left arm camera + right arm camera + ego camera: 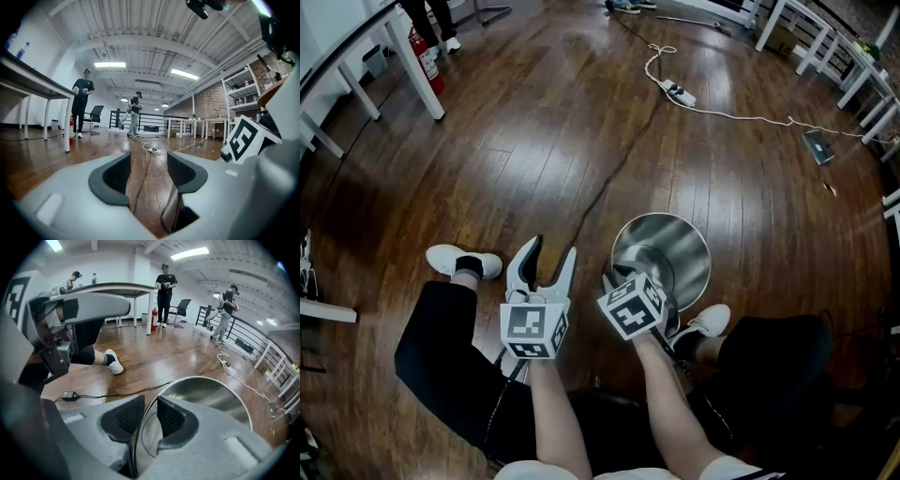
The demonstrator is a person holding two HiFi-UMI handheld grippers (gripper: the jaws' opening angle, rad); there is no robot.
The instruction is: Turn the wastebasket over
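One steel wastebasket (661,246), one fire extinguisher (427,61), one power strip (677,92) and two grippers, left gripper (553,248) plus right gripper (615,281), are counted.

Left gripper (149,171) agape (empty), wooden floor (40,159)

The dark, glossy plank floor (534,141) carries a steel wastebasket (667,246) standing mouth up, with the seated person's right shoe (710,321) just beside it and the left shoe (450,259) well apart to the left. A black cable (609,183) lies from near the wastebasket away toward a white power strip (679,93), whose white cord (741,116) trails right, near a small dark flat box (818,146). At far left a white table leg (417,70) stands on the boards, a red extinguisher (429,62) just beside it.
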